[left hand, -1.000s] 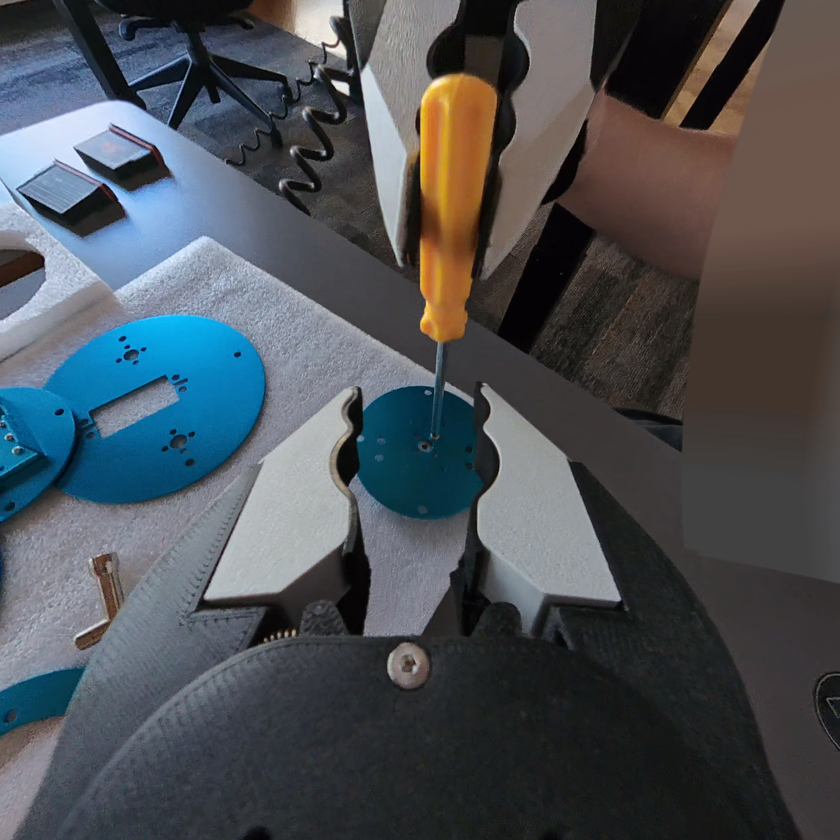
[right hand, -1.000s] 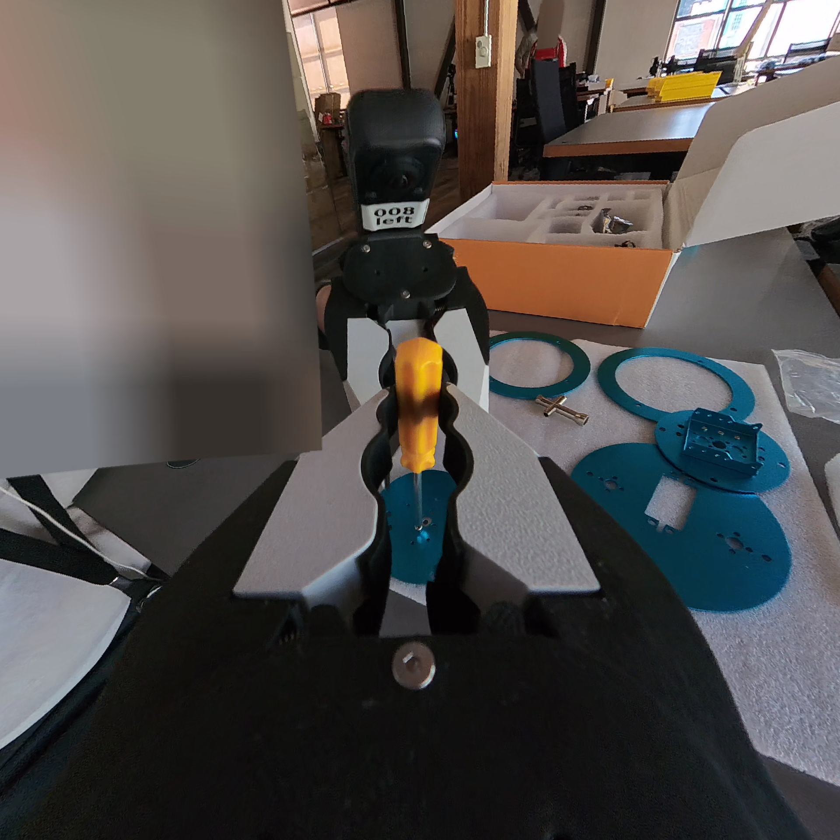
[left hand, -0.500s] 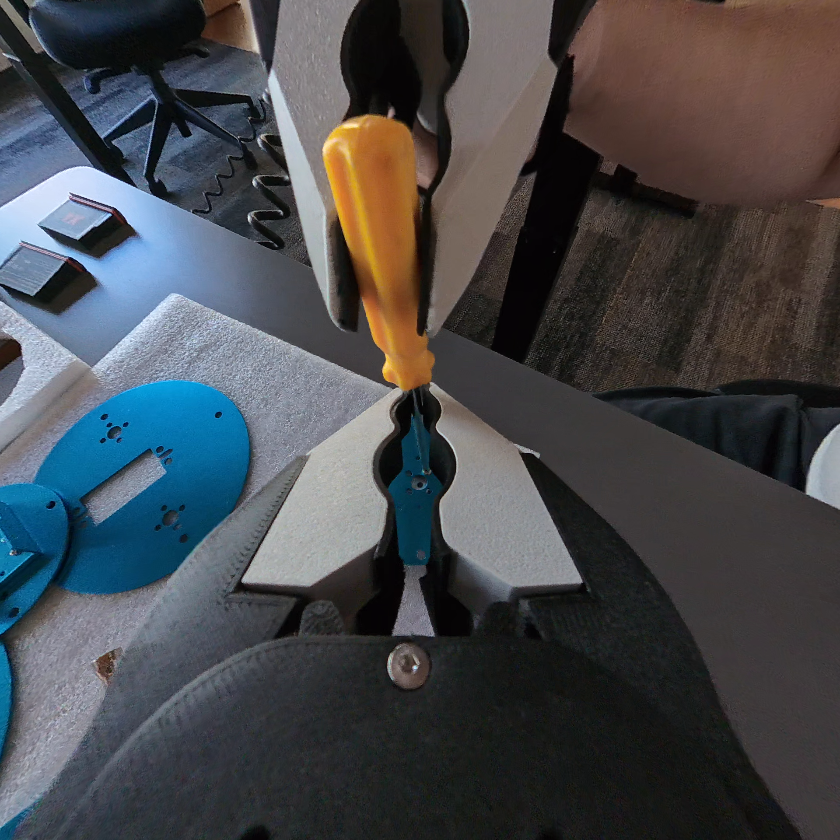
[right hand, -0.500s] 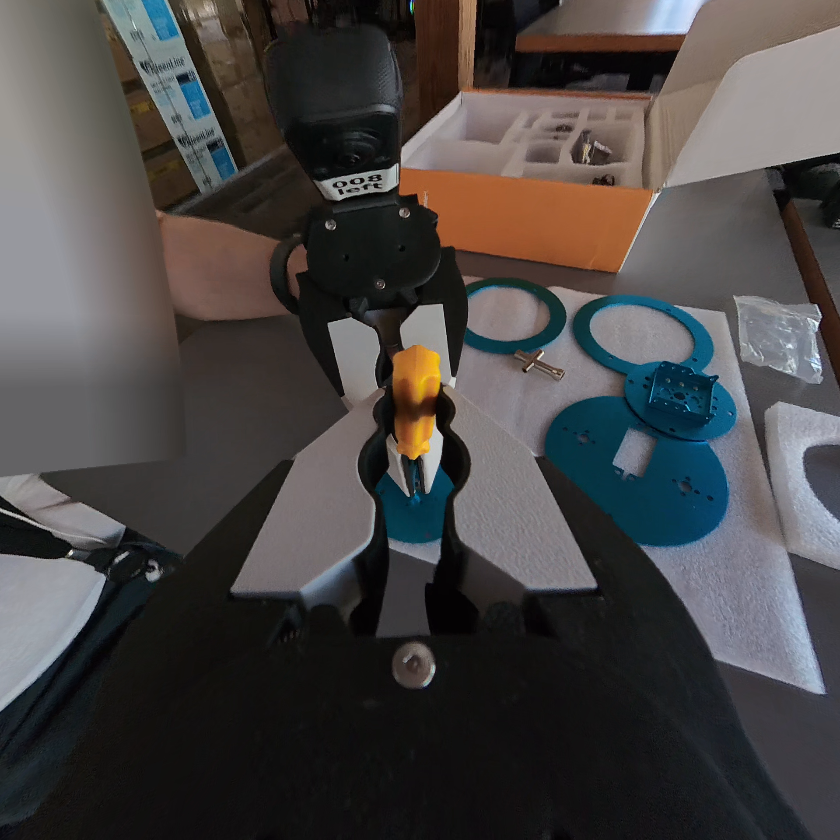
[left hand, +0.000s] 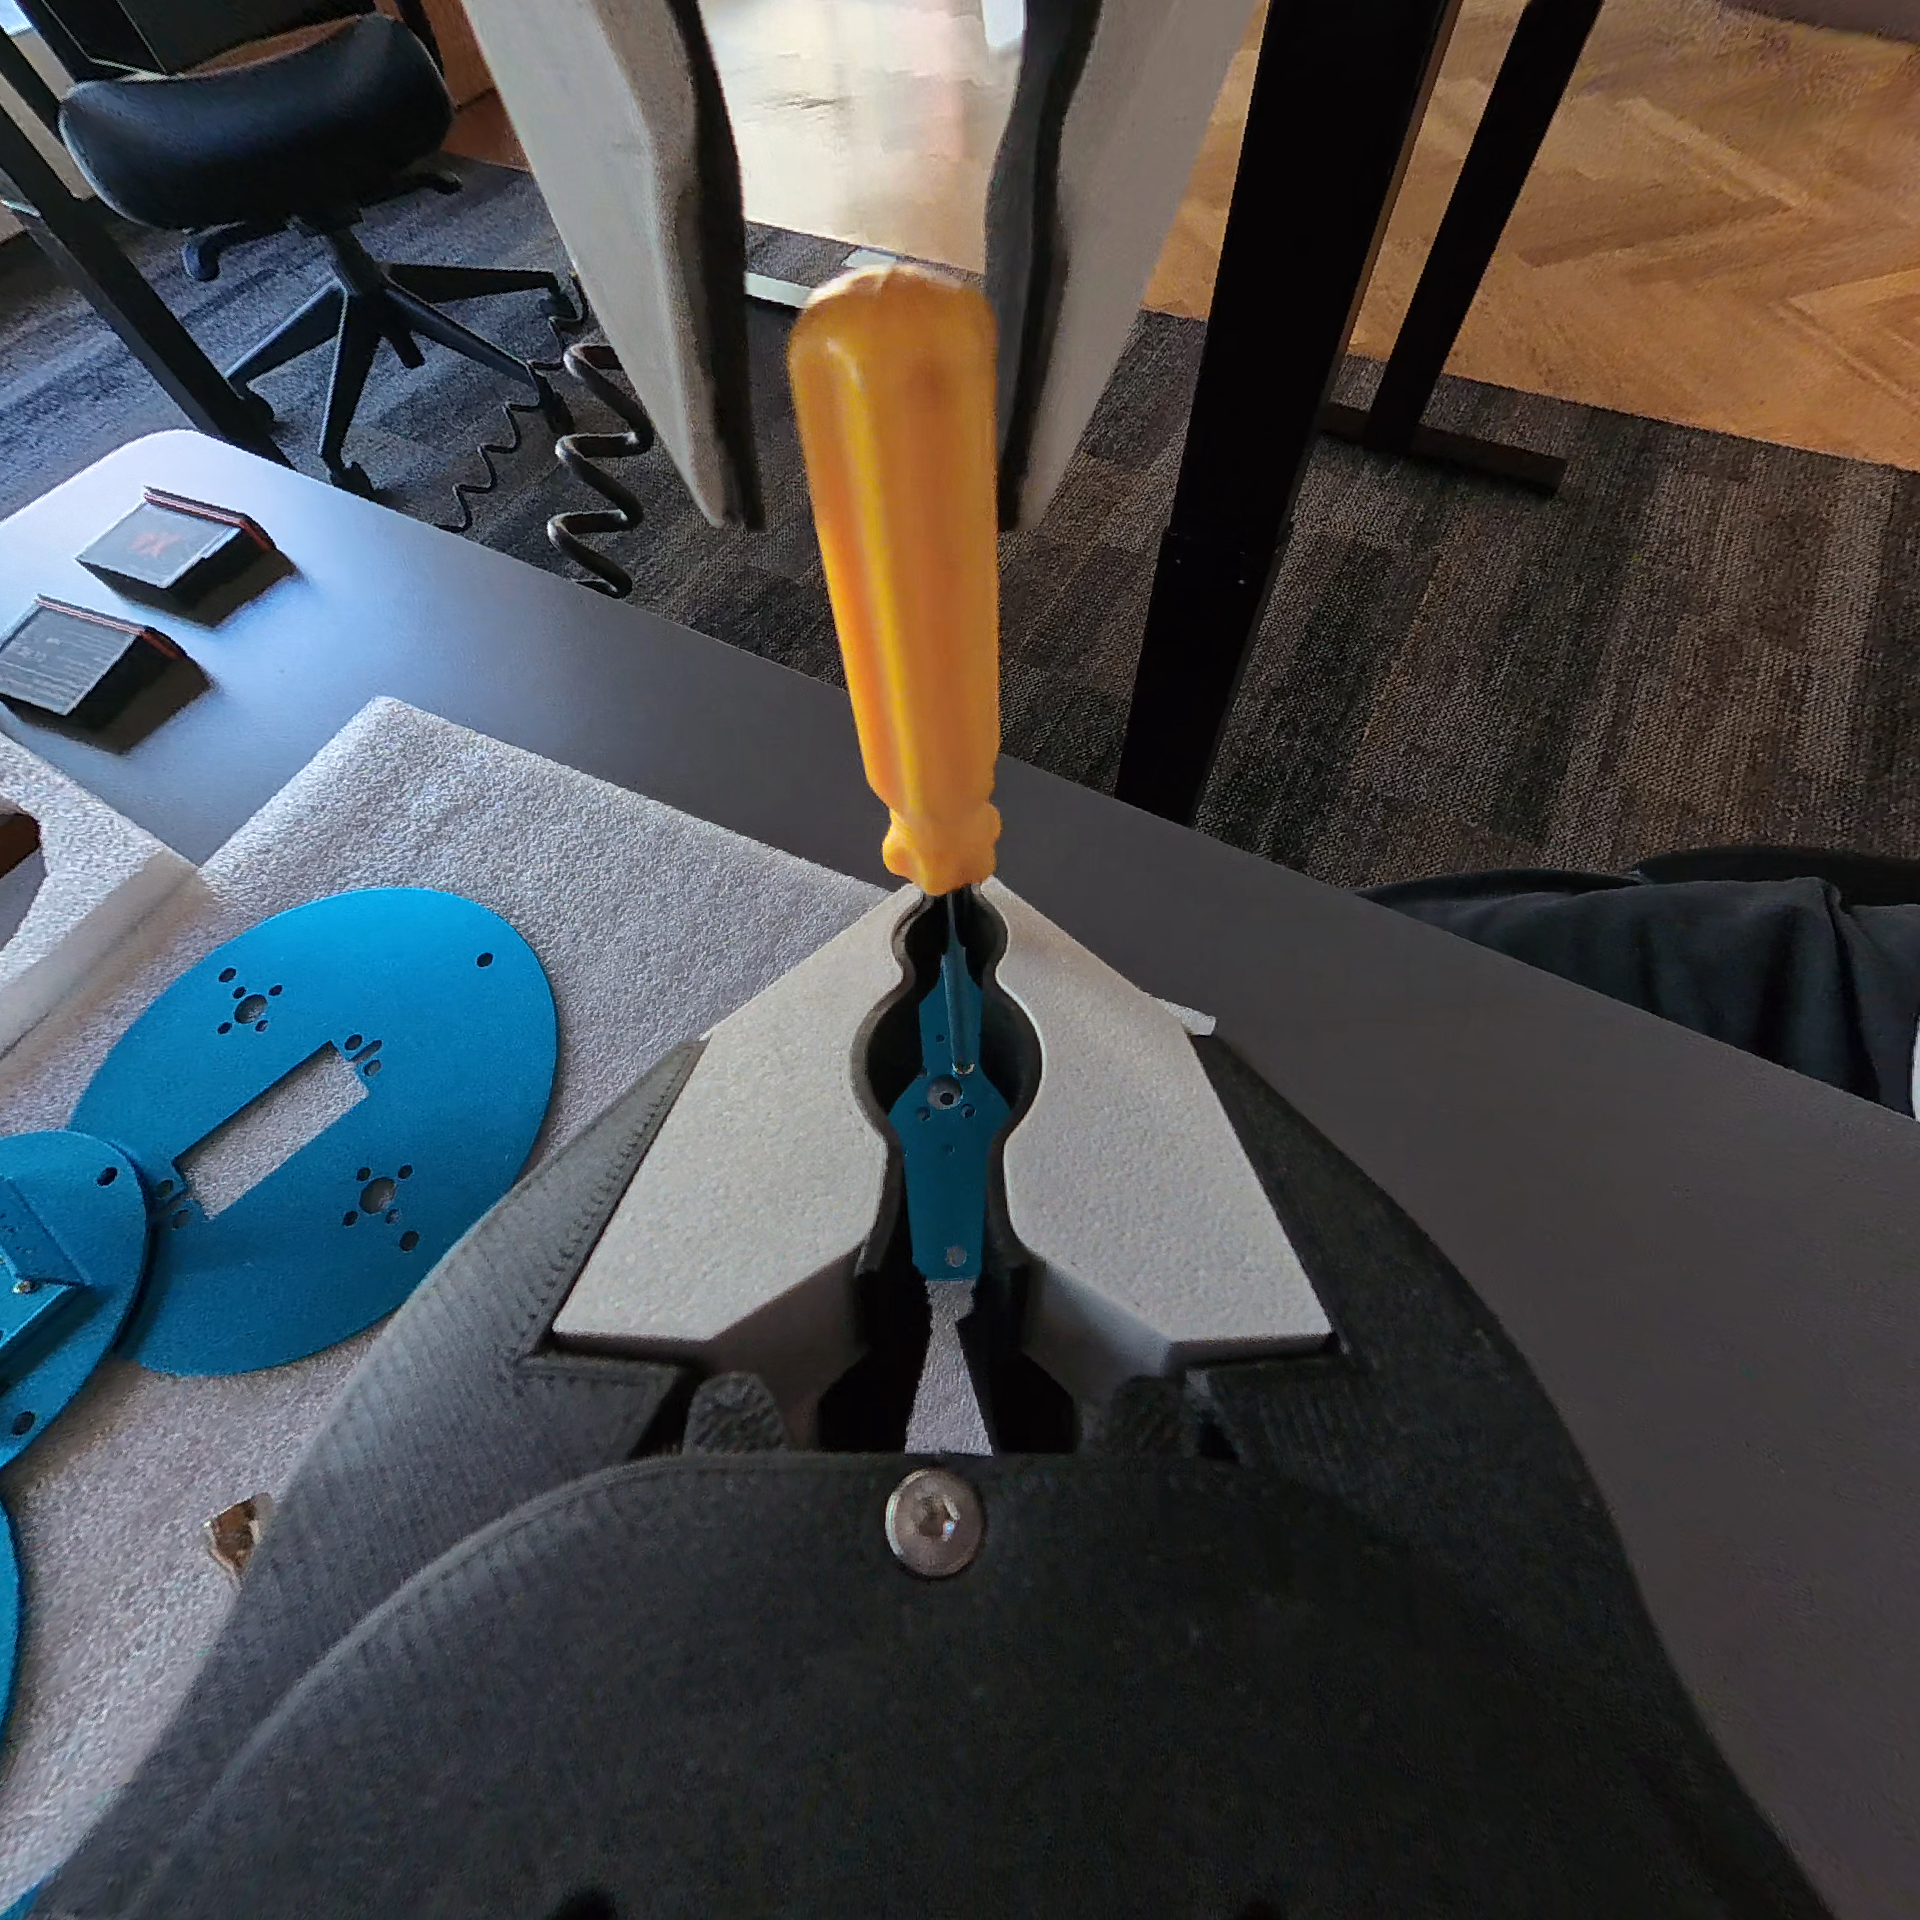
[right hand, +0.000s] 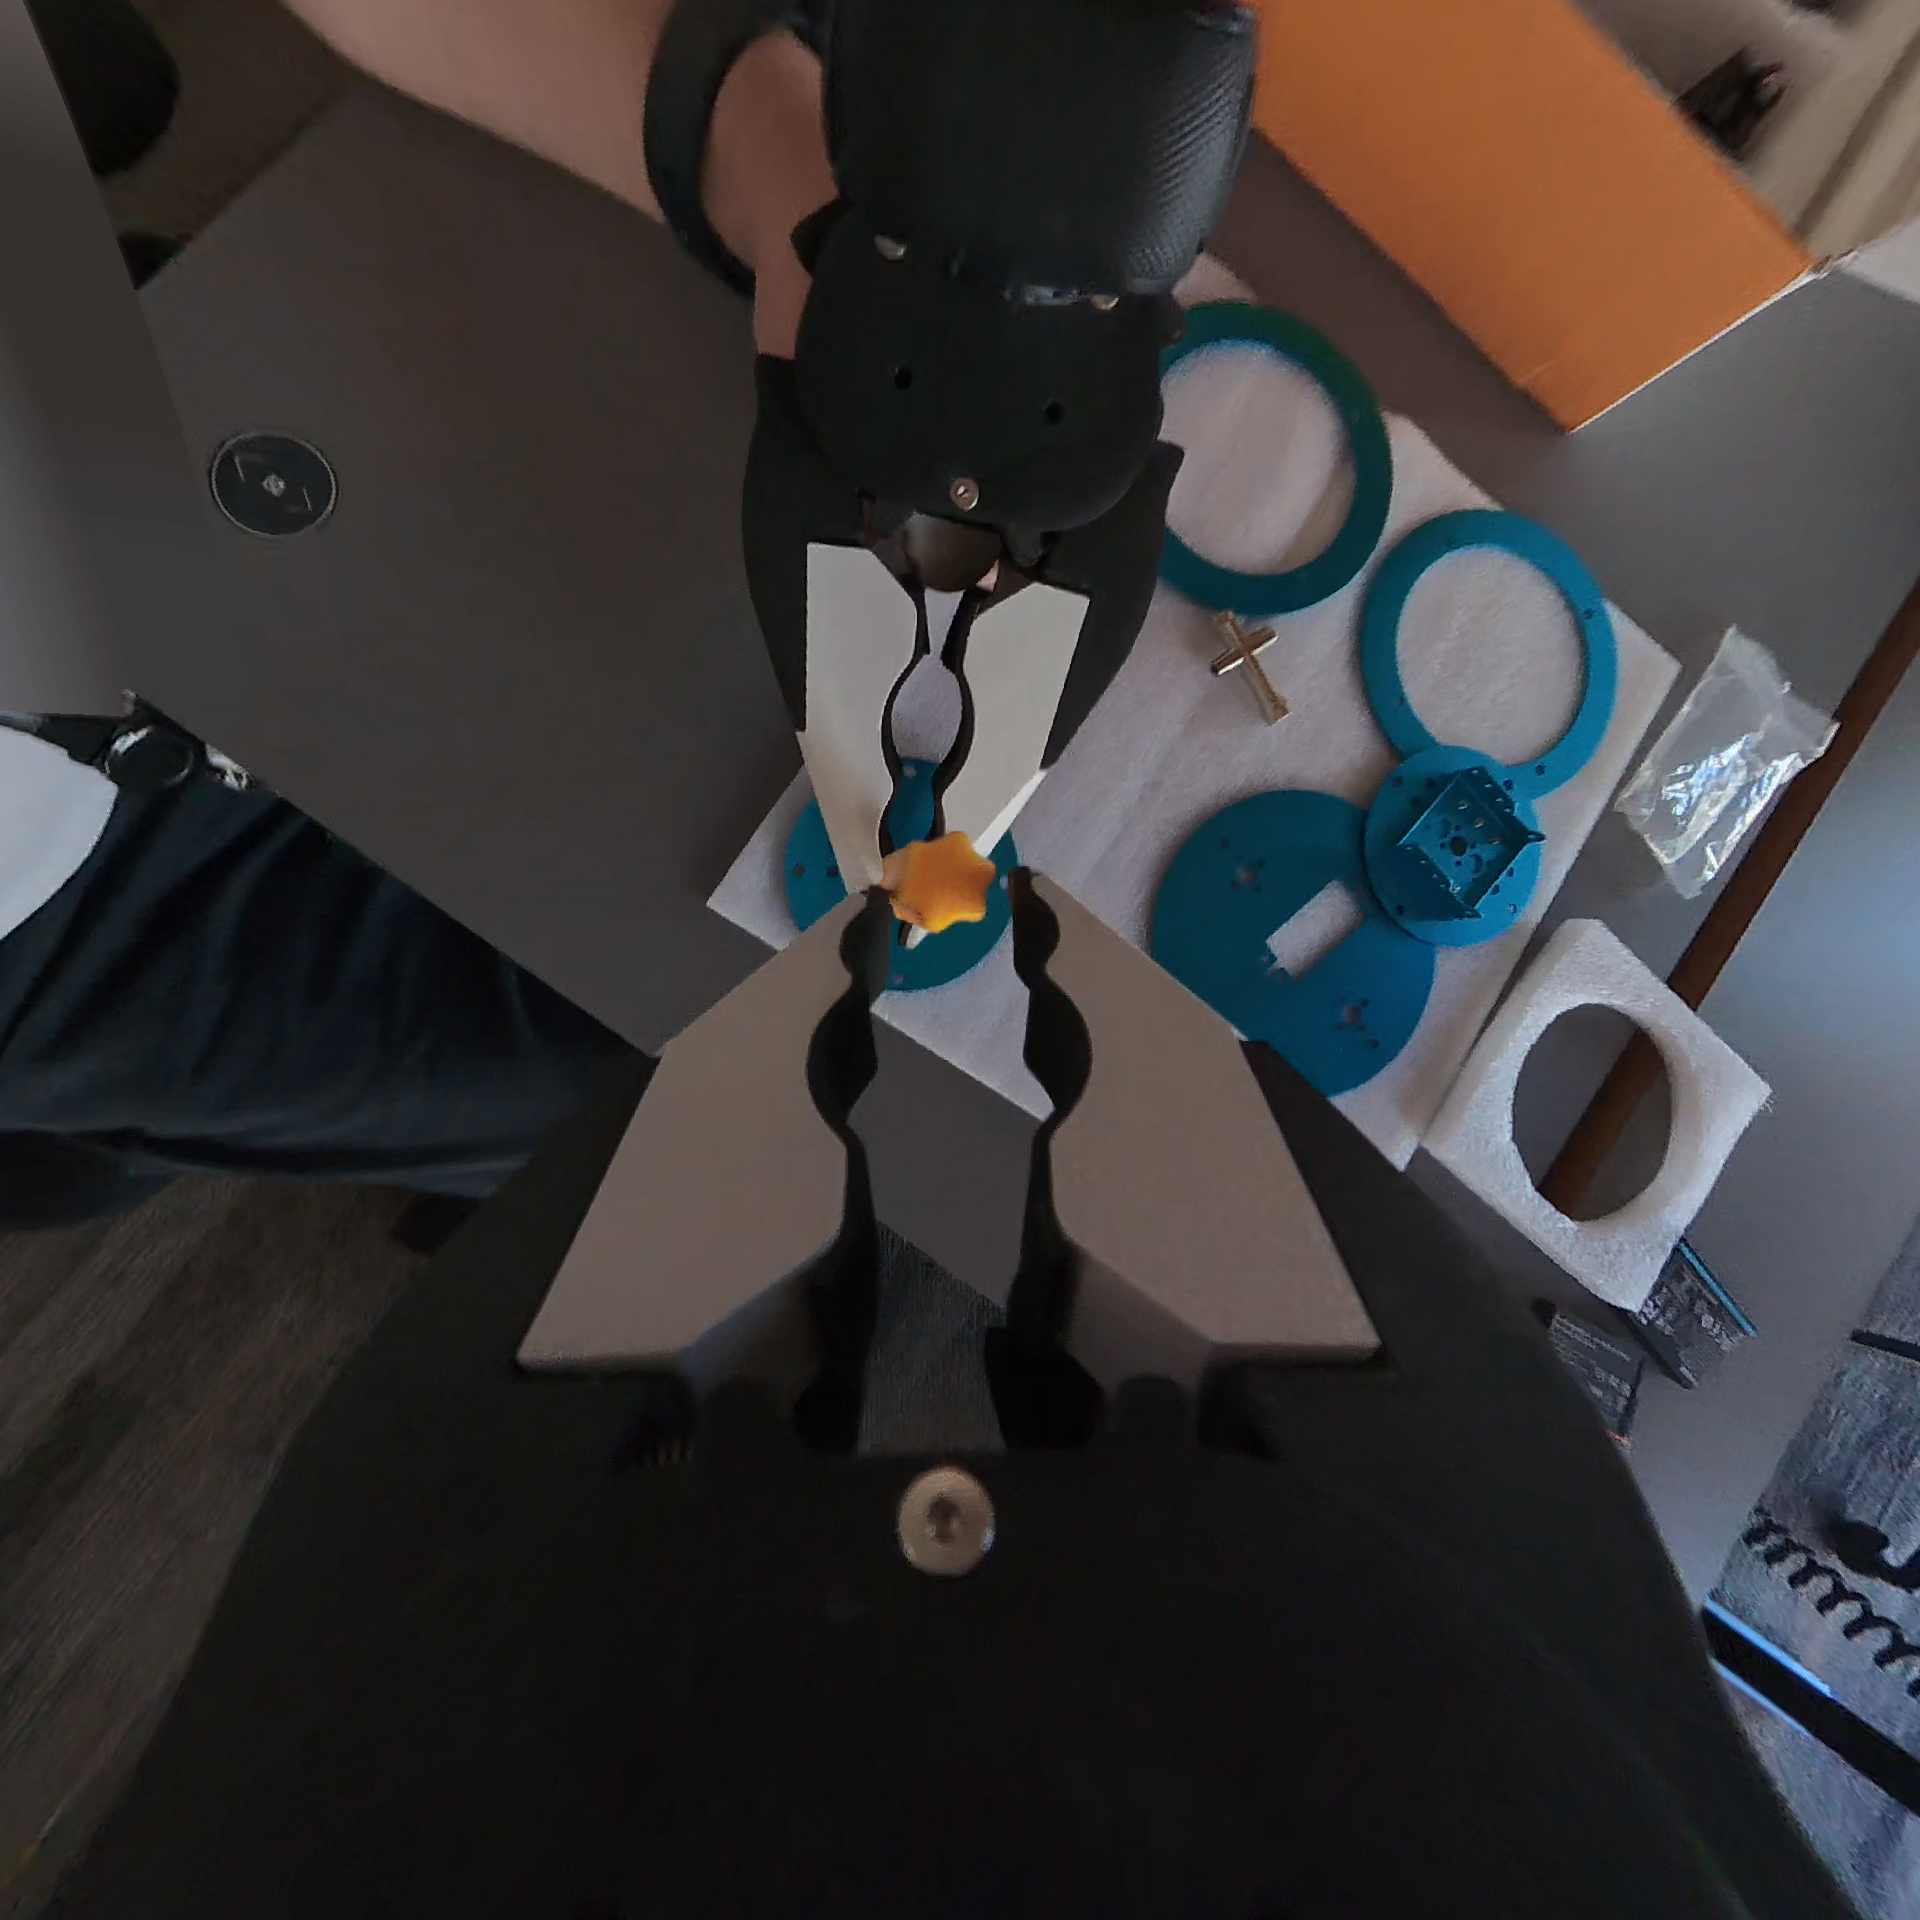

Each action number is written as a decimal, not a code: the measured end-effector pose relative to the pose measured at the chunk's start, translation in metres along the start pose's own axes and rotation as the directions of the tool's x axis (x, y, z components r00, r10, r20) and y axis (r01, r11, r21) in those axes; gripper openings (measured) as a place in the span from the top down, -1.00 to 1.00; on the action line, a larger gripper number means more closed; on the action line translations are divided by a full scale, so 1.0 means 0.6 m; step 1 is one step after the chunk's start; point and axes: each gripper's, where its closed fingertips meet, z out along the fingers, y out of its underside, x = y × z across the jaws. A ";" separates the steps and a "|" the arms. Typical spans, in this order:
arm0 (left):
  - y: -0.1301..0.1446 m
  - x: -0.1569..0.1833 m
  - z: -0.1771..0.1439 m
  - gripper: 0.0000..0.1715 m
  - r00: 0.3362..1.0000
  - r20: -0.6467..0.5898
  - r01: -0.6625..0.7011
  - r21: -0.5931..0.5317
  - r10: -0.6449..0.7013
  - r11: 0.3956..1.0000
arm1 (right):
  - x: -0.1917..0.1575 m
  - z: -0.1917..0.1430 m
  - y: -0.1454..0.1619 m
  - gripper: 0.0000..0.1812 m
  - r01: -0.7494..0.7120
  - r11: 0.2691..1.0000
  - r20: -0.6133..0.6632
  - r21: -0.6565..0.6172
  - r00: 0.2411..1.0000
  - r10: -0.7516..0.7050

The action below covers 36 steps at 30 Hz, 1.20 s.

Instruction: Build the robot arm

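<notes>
1. Left gripper (left hand: 948,914) first: its pale grey fingers are drawn almost together. At their tips they pinch the thin steel shaft of the orange-handled screwdriver (left hand: 909,561), which stands upright.
2. We see the right gripper (right hand: 940,904) above it with its fingers spread. The handle's fluted top sits in the gap, closer to one fingertip; we cannot tell if anything touches it.
3. Most of the round blue anodised metal disc (left hand: 948,1174) is hidden under the left fingers. Only a perforated strip shows through their wavy slot, and the blade's tip meets it beside a centre hole.
4. From the right wrist, the disc's rim (right hand: 810,862) lies at the corner of the white foam sheet (left hand: 582,831), near the front edge of the dark grey bench (left hand: 1455,1195).
5. A dark-clothed leg (left hand: 1662,956) shows just past that edge. Bare bench lies to the grippers' outer side.
6. Along the sheet we see:
   - a large blue oval plate with a rectangular cut-out (left hand: 343,1122);
   - a smaller blue disc carrying a box-shaped bracket (right hand: 1455,831);
   - two flat blue rings (right hand: 1590,644);
   - a cross-shaped metal key (right hand: 1252,665).
7. Beyond the sheet's end sit a white foam block with a round hole (right hand: 1507,1101) and a crumpled clear bag (right hand: 1725,769). An orange cardboard box (right hand: 1455,187) is cut off at the far edge.
</notes>
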 end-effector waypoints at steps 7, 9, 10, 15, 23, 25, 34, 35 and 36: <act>0.000 0.000 0.000 0.98 1.000 -0.008 0.005 -0.006 -0.005 1.000 | -0.004 0.008 -0.004 0.77 0.016 0.993 0.010 -0.119 1.000 -0.015; 0.001 0.000 0.000 0.98 1.000 -0.009 0.007 -0.008 -0.007 1.000 | -0.002 0.008 -0.004 0.78 -0.031 0.992 0.007 -0.126 0.999 0.032; 0.000 0.000 0.001 0.98 1.000 -0.011 0.008 -0.005 -0.008 1.000 | -0.002 0.008 -0.003 0.79 -0.069 0.990 0.011 -0.125 0.997 0.071; -0.005 0.003 0.001 0.91 1.000 -0.017 0.019 0.013 -0.019 1.000 | -0.001 0.006 0.005 0.79 -0.192 0.975 -0.022 -0.114 0.981 0.191; -0.018 -0.007 0.006 0.84 1.000 0.020 0.001 0.012 -0.002 1.000 | 0.004 0.005 0.014 0.78 -0.362 0.923 -0.086 -0.134 0.932 0.353; -0.011 -0.006 0.011 0.97 1.000 0.012 -0.001 -0.006 0.001 1.000 | 0.007 0.005 0.016 0.78 -0.401 0.905 -0.090 -0.141 0.916 0.392; -0.011 -0.005 0.010 0.98 0.999 -0.045 0.007 0.011 -0.007 1.000 | 0.012 -0.007 -0.002 0.76 -0.063 0.995 -0.031 -0.081 0.998 0.060; -0.012 -0.005 0.010 0.98 0.999 -0.044 0.005 0.013 -0.004 1.000 | 0.008 -0.005 -0.001 0.81 -0.071 0.993 -0.002 -0.094 0.997 0.071; -0.011 -0.005 0.010 0.98 0.999 -0.048 0.008 0.012 -0.008 1.000 | 0.009 -0.004 -0.001 0.81 -0.074 0.992 0.005 -0.100 0.997 0.075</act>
